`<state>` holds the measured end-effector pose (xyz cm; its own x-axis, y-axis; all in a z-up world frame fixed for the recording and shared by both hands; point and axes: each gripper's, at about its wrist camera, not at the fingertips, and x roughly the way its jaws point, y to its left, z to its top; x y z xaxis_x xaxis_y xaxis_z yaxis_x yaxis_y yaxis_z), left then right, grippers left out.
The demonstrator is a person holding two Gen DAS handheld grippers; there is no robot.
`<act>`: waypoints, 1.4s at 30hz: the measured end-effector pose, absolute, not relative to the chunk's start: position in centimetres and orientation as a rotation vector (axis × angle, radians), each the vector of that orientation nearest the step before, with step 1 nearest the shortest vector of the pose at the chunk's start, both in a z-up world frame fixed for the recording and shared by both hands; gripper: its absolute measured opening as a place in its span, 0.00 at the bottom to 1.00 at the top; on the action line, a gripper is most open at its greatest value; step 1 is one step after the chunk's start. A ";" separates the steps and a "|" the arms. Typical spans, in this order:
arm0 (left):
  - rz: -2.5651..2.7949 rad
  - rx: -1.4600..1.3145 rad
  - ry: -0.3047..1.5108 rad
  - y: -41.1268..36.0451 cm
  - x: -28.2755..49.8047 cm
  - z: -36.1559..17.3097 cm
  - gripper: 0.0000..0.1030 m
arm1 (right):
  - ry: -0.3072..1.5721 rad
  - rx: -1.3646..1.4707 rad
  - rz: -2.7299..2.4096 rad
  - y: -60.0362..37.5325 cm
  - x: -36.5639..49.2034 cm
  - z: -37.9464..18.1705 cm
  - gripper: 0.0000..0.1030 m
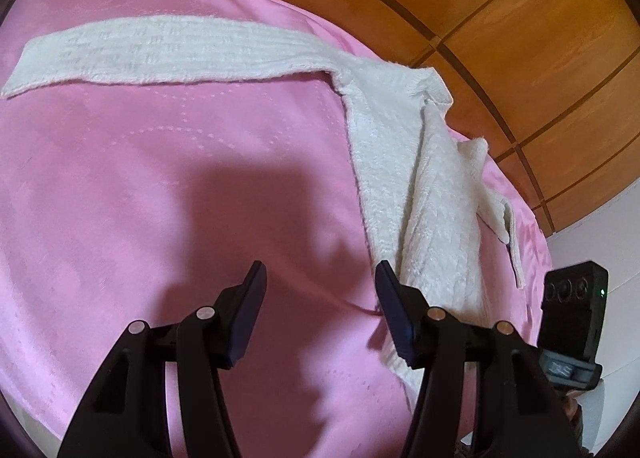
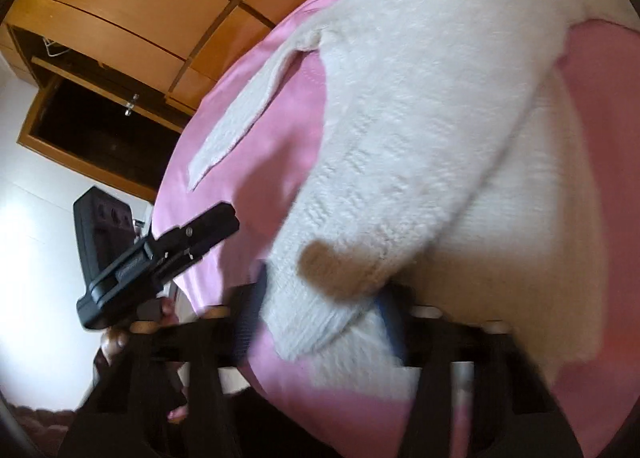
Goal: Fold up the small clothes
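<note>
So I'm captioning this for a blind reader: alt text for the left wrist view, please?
The open left tongs hover over a pink bedsheet, empty. A white knitted sweater lies to the right, one sleeve stretched left across the sheet. Wooden wardrobe panels stand behind.

I could read no text for certain. A grey clamp [image 1: 570,372] under the black camera unit [image 1: 574,308] at the right edge of my left wrist view bore pale embossed characters, too blurred to make out.
</note>
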<state>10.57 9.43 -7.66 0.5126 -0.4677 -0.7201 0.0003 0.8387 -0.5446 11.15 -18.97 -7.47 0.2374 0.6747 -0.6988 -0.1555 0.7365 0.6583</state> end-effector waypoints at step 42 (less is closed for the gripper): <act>-0.302 -0.424 1.025 14.8 2.2 -3.2 0.04 | 1.062 0.129 0.233 -32.2 -3.9 0.6 0.05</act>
